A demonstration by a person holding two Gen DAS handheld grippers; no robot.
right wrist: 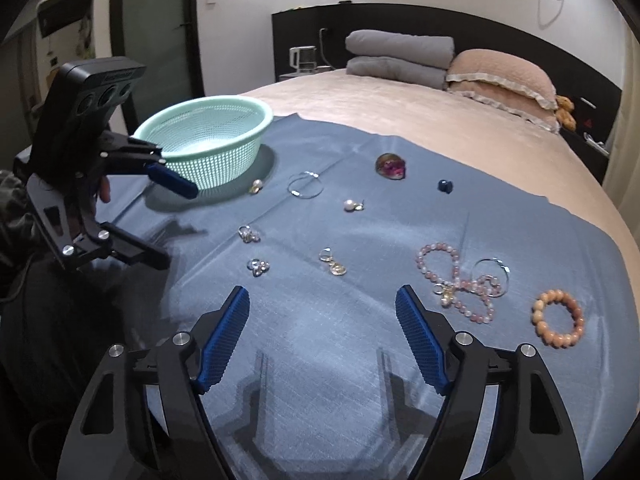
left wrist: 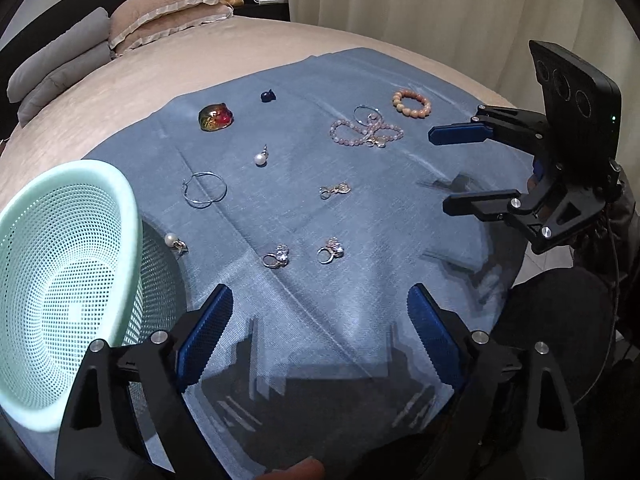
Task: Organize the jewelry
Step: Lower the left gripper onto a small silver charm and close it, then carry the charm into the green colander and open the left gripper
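Jewelry lies spread on a blue cloth [left wrist: 360, 208] on a bed. Two stone rings [left wrist: 277, 257] [left wrist: 331, 250] lie just ahead of my left gripper [left wrist: 320, 292], which is open and holds nothing. Farther off are a charm earring [left wrist: 335, 191], a pearl earring [left wrist: 261, 158], a pink bead necklace [right wrist: 456, 280] and an orange bead bracelet [right wrist: 558, 323]. A mint mesh basket [right wrist: 216, 160] stands at the cloth's left corner, with another pearl earring [right wrist: 256, 187] beside it. My right gripper [right wrist: 322, 292] hovers open and empty over bare cloth, left of the necklace.
A multicoloured glass piece [right wrist: 390, 166] and a small dark blue piece [right wrist: 445, 186] lie at the cloth's far side. Pillows [right wrist: 500, 76] and a folded grey blanket [right wrist: 400, 56] sit at the bed's head. A curtain [left wrist: 440, 8] hangs beyond the bed.
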